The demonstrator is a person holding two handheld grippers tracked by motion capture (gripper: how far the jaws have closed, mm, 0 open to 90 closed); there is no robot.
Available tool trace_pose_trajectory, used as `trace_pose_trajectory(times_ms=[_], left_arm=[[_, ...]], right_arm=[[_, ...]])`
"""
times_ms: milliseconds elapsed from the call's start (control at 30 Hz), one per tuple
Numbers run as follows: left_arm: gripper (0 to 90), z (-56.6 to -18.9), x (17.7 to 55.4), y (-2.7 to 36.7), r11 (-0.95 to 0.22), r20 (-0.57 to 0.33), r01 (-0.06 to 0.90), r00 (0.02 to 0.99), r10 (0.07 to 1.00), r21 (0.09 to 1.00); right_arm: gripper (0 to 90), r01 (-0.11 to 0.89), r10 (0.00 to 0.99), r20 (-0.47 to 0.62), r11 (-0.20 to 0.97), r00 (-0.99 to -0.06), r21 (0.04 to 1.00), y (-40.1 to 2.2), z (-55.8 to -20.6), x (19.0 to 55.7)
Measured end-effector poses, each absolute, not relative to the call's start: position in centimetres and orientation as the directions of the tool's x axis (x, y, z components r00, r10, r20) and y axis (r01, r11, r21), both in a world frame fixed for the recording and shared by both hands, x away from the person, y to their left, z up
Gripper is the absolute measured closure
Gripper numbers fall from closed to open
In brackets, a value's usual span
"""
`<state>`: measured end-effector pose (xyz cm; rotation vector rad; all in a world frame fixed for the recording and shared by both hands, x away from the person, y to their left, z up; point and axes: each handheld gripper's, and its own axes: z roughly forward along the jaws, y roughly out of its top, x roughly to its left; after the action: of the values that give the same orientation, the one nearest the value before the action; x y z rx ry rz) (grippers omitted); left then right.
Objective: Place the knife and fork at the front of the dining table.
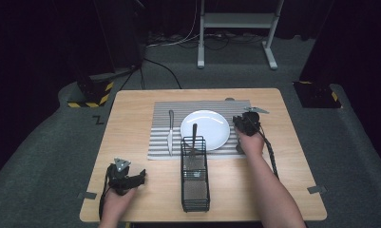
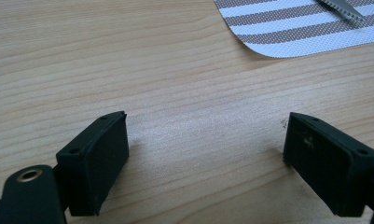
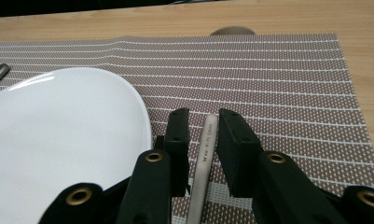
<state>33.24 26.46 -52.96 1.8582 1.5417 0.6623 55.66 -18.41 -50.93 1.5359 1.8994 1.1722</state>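
A white plate [image 1: 205,129] [image 3: 58,130] sits on a striped placemat [image 1: 164,111] [image 3: 268,79]. Left of the plate lies a knife [image 1: 170,130]. My right gripper [image 1: 245,122] [image 3: 203,114] is low over the mat just right of the plate, its jaws closed narrowly on the handle of a steel utensil [image 3: 204,158] that lies along the mat. My left gripper [image 1: 139,176] [image 2: 205,135] rests on bare wood at the front left, open and holding nothing. A black wire caddy [image 1: 195,180] stands in front of the plate with one utensil [image 1: 194,135] in it.
A small grey rounded thing [image 1: 229,99] [image 3: 232,31] peeks out at the mat's far edge. The mat's corner [image 2: 306,28] and the knife tip [image 2: 341,7] lie beyond my left gripper. Bare table [image 1: 283,156] stretches along the right and front sides.
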Motion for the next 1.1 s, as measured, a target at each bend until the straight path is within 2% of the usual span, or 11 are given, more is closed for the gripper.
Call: trace_pose_trajectory(times_ms=[167, 367, 667, 1100], left_arm=[[14.0, -53.0, 33.2, 26.4, -0.123, -0.007, 0.667, 0.189, 0.982, 0.735], [13.9, -53.0, 33.3, 26.4, -0.127, -0.005, 0.667, 0.192, 0.981, 0.734], [13.7, -53.0, 33.3, 26.4, -0.128, -0.005, 0.667, 0.194, 0.981, 0.734], [13.7, -53.0, 33.3, 26.4, -0.129, -0.004, 0.667, 0.194, 0.981, 0.734]], right_arm=[[68.6, 0.541, 0.94, 0.138, 0.056, -0.311, 0.839, -18.3, -50.1, 54.7], [57.6, 0.502, 0.944, 0.11, 0.066, -0.312, 0.862, -18.6, -49.3, 52.5], [39.7, 0.392, 0.95, 0.039, 0.09, -0.309, 0.916, -18.7, -47.7, 47.9], [31.8, 0.269, 0.944, 0.028, 0.065, -0.329, 0.961, -18.5, -45.9, 42.3]])
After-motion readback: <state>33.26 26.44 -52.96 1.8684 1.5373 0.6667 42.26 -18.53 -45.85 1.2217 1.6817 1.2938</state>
